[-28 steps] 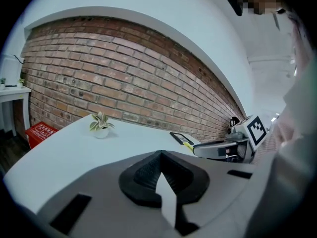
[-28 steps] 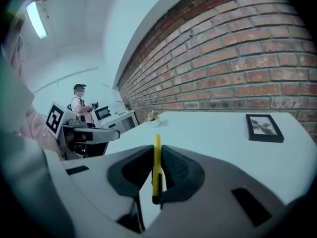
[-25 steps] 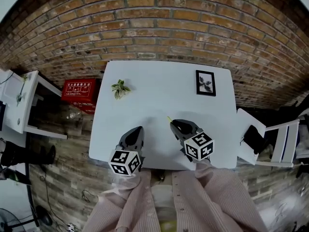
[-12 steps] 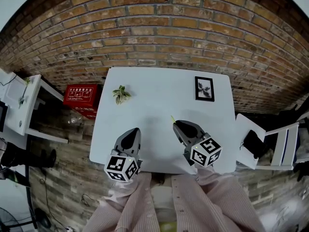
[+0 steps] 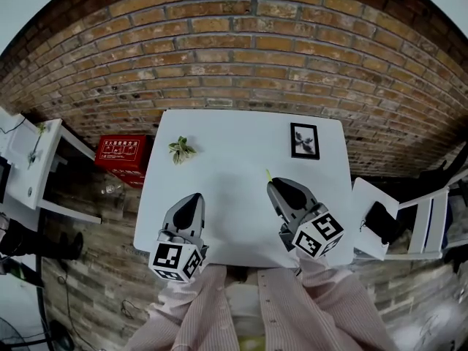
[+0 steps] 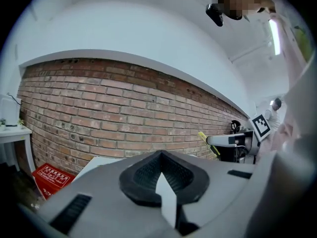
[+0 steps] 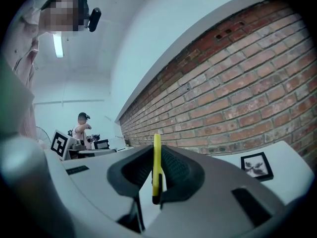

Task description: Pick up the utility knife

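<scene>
The utility knife (image 7: pixel 157 168) is thin and yellow, and it stands on edge between the black pads of my right gripper (image 7: pixel 157 155), which is shut on it. In the head view its yellow tip (image 5: pixel 268 174) pokes out beyond the right gripper (image 5: pixel 275 186), held in the air over the white table (image 5: pixel 234 134). The left gripper view shows that same knife (image 6: pixel 203 137) off to the right. My left gripper (image 5: pixel 194 198) hovers over the table's front left, its jaws (image 6: pixel 161 155) shut with nothing between them.
A black-framed picture (image 5: pixel 305 140) lies at the table's far right and a small green sprig (image 5: pixel 181 150) at its far left. A brick wall (image 5: pixel 241 57) runs behind. A red box (image 5: pixel 121 153) and a white shelf (image 5: pixel 29 159) stand left, with a white chair (image 5: pixel 373 221) right.
Both grippers have risen above the table and look larger in the head view. The knife has gone up with the right gripper.
</scene>
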Motion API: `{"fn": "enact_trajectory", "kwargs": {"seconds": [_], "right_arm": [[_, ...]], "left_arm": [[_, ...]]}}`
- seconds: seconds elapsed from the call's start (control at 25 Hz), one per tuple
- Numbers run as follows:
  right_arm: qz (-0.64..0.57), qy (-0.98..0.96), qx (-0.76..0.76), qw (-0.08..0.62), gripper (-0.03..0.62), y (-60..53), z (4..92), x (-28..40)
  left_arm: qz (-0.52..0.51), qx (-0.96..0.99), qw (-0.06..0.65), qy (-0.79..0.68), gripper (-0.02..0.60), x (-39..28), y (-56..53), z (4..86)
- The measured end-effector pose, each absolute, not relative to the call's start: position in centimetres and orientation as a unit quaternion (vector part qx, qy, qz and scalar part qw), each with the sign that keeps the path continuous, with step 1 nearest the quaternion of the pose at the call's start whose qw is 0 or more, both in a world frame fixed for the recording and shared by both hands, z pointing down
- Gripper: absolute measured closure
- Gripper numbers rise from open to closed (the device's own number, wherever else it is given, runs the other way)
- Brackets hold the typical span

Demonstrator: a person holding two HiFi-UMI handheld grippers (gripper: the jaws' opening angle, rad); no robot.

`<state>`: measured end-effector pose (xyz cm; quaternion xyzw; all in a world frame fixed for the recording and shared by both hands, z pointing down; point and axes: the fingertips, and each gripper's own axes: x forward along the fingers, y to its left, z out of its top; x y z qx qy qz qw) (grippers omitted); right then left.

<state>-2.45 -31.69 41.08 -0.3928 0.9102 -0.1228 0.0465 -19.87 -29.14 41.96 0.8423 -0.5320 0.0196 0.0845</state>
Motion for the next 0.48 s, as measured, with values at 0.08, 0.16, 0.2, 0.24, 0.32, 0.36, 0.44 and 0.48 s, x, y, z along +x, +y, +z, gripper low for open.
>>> {"fn": "enact_trajectory", "kwargs": {"seconds": [0.08, 0.16, 0.2, 0.24, 0.32, 0.36, 0.44, 0.48], "right_arm": [[-0.116, 0.909, -0.397, 0.056, 0.543, -31.6, 40.0, -2.0], [-0.109, 0.907, -0.401, 0.064, 0.543, -31.5, 39.1, -1.5], [-0.105, 0.906, -0.404, 0.068, 0.543, -31.4, 38.7, -1.2], [-0.102, 0.905, -0.407, 0.071, 0.543, -31.3, 38.3, -0.9], [-0.094, 0.901, -0.416, 0.078, 0.543, -31.2, 37.6, -0.2], [-0.091, 0.899, -0.421, 0.081, 0.543, -31.1, 37.3, 0.2], [-0.084, 0.896, -0.428, 0.086, 0.543, -31.0, 36.8, 0.9], [-0.081, 0.894, -0.431, 0.088, 0.543, -30.9, 36.5, 1.3]], "left_arm": [[0.016, 0.84, 0.077, -0.537, 0.589, -20.2, -29.1, 41.3], [0.011, 0.836, 0.069, -0.544, 0.589, -20.7, -29.1, 40.5], [0.008, 0.835, 0.065, -0.547, 0.59, -21.0, -29.1, 40.2], [0.005, 0.833, 0.062, -0.55, 0.589, -21.3, -29.1, 39.8], [0.0, 0.829, 0.056, -0.557, 0.59, -21.9, -29.2, 39.1], [-0.002, 0.827, 0.052, -0.56, 0.589, -22.1, -29.2, 38.7], [-0.005, 0.824, 0.045, -0.565, 0.589, -22.5, -29.1, 38.0], [-0.006, 0.823, 0.041, -0.567, 0.589, -22.6, -29.1, 37.7]]}}
